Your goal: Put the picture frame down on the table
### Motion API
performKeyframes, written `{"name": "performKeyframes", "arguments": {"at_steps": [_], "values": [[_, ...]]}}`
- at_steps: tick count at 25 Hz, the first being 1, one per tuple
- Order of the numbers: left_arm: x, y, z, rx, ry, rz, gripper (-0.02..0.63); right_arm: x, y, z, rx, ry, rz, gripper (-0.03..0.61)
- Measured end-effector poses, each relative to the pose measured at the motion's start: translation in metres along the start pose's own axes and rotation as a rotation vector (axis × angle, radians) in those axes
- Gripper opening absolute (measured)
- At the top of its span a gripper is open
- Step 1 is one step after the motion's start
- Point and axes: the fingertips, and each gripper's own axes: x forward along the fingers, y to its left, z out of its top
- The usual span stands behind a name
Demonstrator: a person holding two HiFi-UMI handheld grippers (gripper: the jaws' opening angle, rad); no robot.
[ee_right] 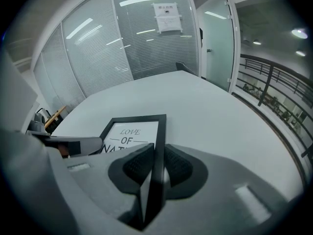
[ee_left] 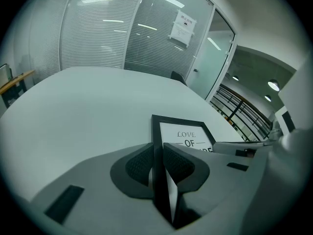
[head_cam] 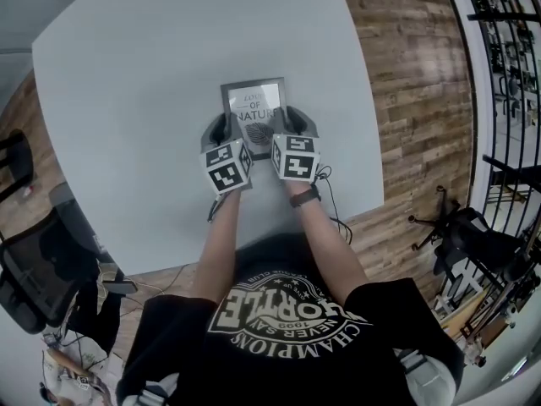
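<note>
Glass wall (ee_right: 146,38) behind clamped picture frame (ee_right: 133,132)

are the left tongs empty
No, the left tongs are closed on the black left edge of the picture frame, as the left gripper view shows.

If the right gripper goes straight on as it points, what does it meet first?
The right gripper is shut on the picture frame; ahead only bare table shows, so the way looks free.
</note>
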Motion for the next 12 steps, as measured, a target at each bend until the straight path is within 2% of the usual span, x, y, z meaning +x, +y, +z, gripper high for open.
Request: {"name": "performKeyframes", "arguments": {"at_steps": [7, 12], "values": [[0.002, -0.001, -0.002, 0.022, -0.004, 0.001, 0.069, 0.002, -0.001, -0.002, -0.019, -0.019, 0.013, 0.067], [-0.006, -0.003, 0.011, 0.051, -0.028, -0.021, 0.069, -0.008, -0.001, 0.011, -0.016, -0.053, 0.014, 0.069]]}}
